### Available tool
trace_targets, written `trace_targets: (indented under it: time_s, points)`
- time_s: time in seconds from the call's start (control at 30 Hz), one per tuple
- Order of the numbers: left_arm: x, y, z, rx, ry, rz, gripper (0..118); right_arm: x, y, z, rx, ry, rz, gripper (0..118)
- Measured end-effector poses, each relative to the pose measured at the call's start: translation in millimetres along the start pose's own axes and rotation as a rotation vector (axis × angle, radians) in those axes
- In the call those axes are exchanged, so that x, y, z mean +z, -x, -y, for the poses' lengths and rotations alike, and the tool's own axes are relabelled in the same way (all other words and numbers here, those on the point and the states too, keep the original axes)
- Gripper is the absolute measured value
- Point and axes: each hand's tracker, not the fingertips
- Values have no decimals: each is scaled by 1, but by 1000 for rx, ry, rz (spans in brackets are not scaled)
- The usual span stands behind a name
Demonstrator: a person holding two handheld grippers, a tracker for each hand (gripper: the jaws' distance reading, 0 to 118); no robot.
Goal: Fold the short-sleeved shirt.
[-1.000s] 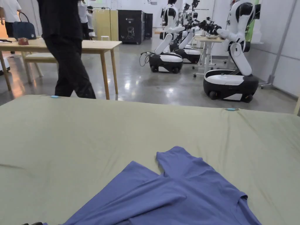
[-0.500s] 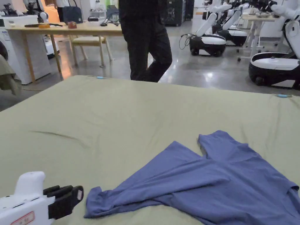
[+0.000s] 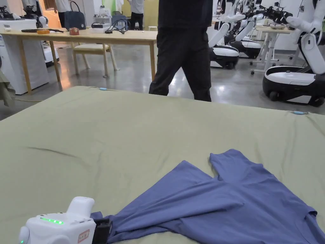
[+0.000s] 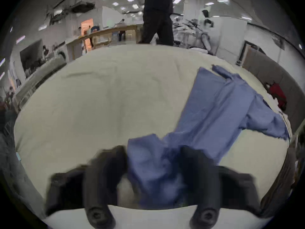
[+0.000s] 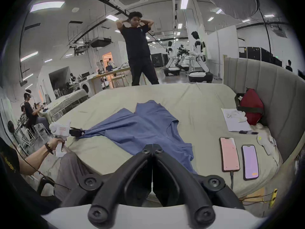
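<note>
No legible text; red-framed label on left tool point(image 3: 102, 231) too blurred to read.

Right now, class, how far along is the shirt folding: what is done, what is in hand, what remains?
Done: nothing is folded neatly; the shirt lies crumpled on the bed. In hand: the left hand-held gripper has shirt cloth between its open jaws at one end. The right hand-held gripper is shut and empty, above the shirt's near edge. Left: spreading it flat and every fold.

Matt blue cloth shirt point(image 3: 222, 203) on matt, lightly creased green sheet point(image 3: 127, 133)
</note>
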Motion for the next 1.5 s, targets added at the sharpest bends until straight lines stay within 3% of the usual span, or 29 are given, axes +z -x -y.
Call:
trace_targets:
  time_s: [0.07, 0.2, 0.37, 0.47, 0.63, 0.73, 0.77, 0.8, 0.83, 0.87, 0.97, 1.1, 1.17, 1.2, 1.27, 1.3, 1.33, 1.4, 1.5]
  points:
    - [3, -9, 4, 3, -12, 90, 1, -8, -1, -5, 2, 32, -11, 1]
    - [7, -20, 12, -105, -48, 5, 1, -40, 8, -25, 93, 76, -33, 1]
    - [13, -20, 17, -62, -54, 34, 1, -118, 14, -81, 187, 33, -74, 1]
    - [25, -22, 20, -91, -86, 53, 1, -203, 7, -119, 192, 31, -69, 1]
    - [32, -31, 28, -142, -90, 63, 1, -380, -6, -155, 247, 272, -90, 1]
    - [32, -33, 27, -140, -85, 61, 1, -466, -17, -155, 330, 385, 24, 1]
    - [33, -33, 27, -136, -84, 61, 1, -483, -19, -153, 339, 405, 46, 7]
    - [32, -33, 24, -129, -78, 61, 1, -503, -24, -150, 352, 457, 31, 41]
    - [32, -32, 24, -122, -74, 61, 1, -516, -29, -148, 330, 499, 11, 65]
    - [32, -30, 24, -115, -75, 61, 1, -525, -34, -145, 304, 533, -7, 65]
    - [32, -29, 20, -101, -70, 69, 1, -545, -43, -133, 276, 554, 17, 112]
    - [26, -30, 16, -111, -43, 49, 1, -556, -45, -121, 238, 578, 17, 108]
    - [26, -30, 16, -118, -42, 42, 1, -542, -35, -117, 286, 520, 33, 98]
    - [26, -32, 15, -118, -41, 39, 1, -534, -31, -116, 290, 505, -14, 79]
    - [26, -32, 15, -119, -39, 38, 1, -518, -21, -110, 305, 486, -18, 44]
    - [26, -32, 15, -121, -41, 38, 1, -515, -16, -108, 325, 516, -31, 14]
    - [27, -32, 15, -127, -40, 36, 1, -513, -14, -107, 320, 518, -4, 5]
    - [27, -32, 14, -129, -42, 38, 1, -498, -13, -110, 256, 480, 14, 5]
    - [29, -28, 7, -138, -49, 35, 1, -439, -13, -118, 192, 309, -36, 5]
